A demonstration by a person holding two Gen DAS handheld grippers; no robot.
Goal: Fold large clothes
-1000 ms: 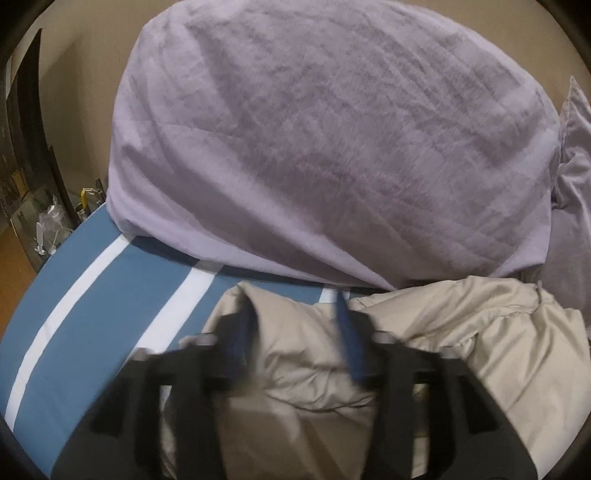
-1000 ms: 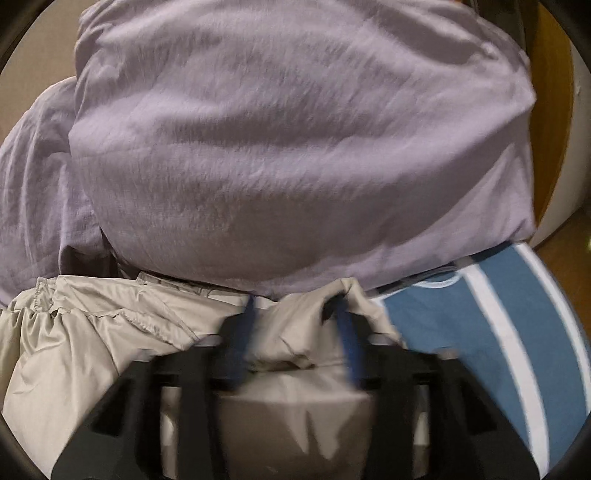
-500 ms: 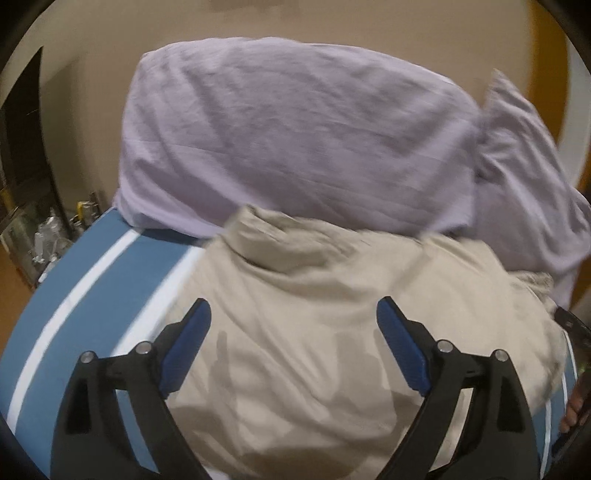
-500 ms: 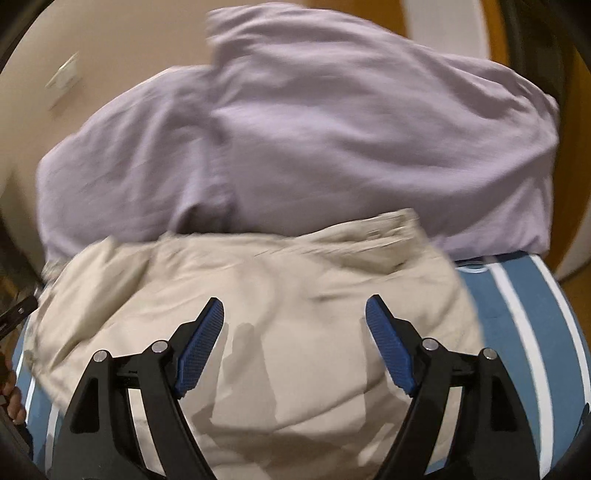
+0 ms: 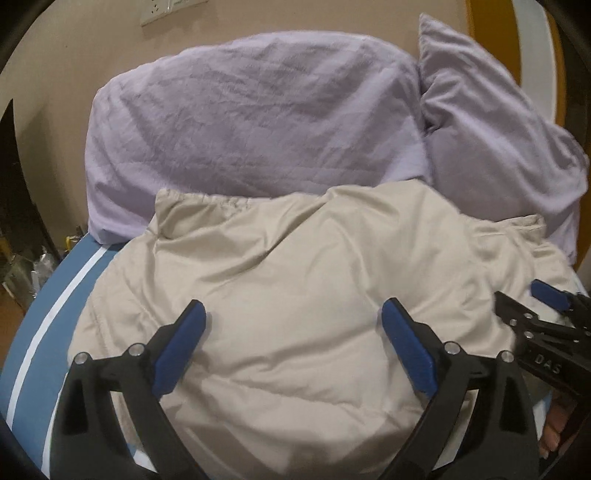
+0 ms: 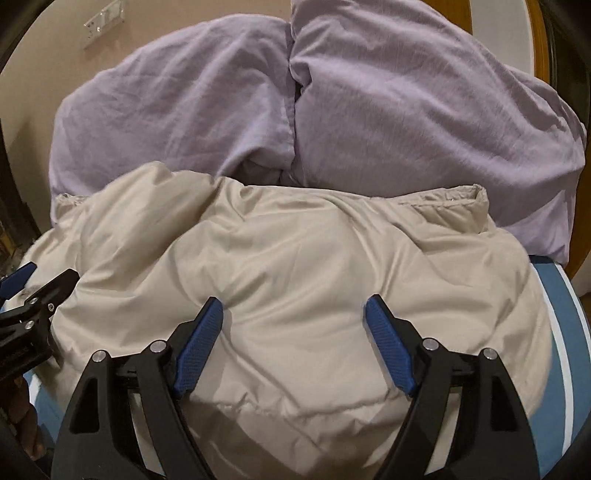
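Note:
A beige padded jacket (image 5: 295, 291) lies in a puffy folded heap on the blue and white striped bed (image 5: 59, 291), its far edge against the pillows. It also fills the middle of the right wrist view (image 6: 303, 280). My left gripper (image 5: 291, 317) is open and empty just above the jacket's near part. My right gripper (image 6: 293, 314) is open and empty over the same heap. The right gripper shows at the right edge of the left wrist view (image 5: 546, 317), and the left gripper at the left edge of the right wrist view (image 6: 33, 291).
Two lilac pillows (image 5: 251, 125) (image 5: 495, 133) lean on the beige wall behind the jacket, also in the right wrist view (image 6: 177, 110) (image 6: 424, 103). A wall socket (image 5: 162, 9) is above. Clutter (image 5: 22, 262) stands on the floor left of the bed.
Both grippers were shut on the jacket's far edge by the pillows one second ago. They have let go, opened wide and pulled back; the jacket now lies folded over on itself.

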